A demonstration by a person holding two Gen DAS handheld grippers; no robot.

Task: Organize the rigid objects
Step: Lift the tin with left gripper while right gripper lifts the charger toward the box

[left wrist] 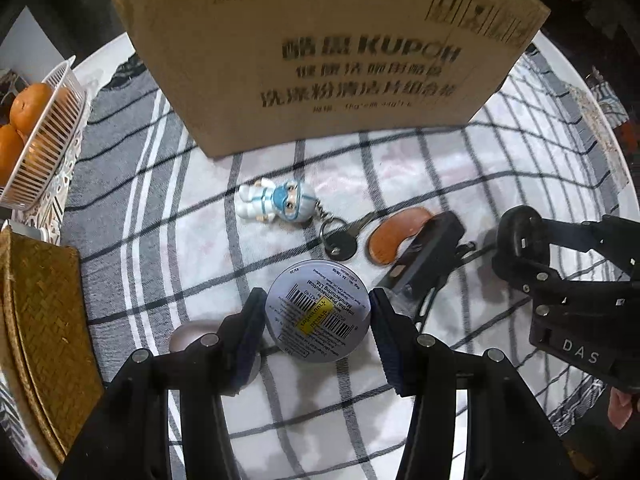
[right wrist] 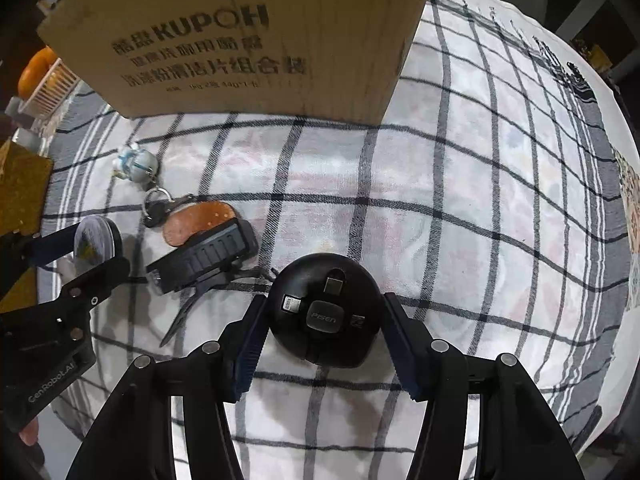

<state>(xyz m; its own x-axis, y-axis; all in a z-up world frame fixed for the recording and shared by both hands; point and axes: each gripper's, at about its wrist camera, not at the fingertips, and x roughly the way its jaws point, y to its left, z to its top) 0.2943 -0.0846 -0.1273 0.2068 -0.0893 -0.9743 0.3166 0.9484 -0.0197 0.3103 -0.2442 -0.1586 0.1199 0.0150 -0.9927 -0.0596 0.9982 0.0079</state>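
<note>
My left gripper (left wrist: 318,312) is shut on a round white tin (left wrist: 317,311) with a barcode label, held above the checked cloth. My right gripper (right wrist: 325,318) is shut on a round black Pisen cable reel (right wrist: 325,316); it also shows in the left wrist view (left wrist: 520,236). On the cloth lie a small white-and-blue figurine keychain (left wrist: 276,200) with a black key (left wrist: 340,244), an oval brown leather piece (left wrist: 396,234) and a black rectangular device (left wrist: 428,254). The large cardboard box (left wrist: 328,52) stands behind them.
A white basket of oranges (left wrist: 36,132) stands at the far left, with a woven straw box (left wrist: 44,316) in front of it. The round table's edge (right wrist: 624,320) curves along the right. A grey rounded object (left wrist: 188,334) lies under my left finger.
</note>
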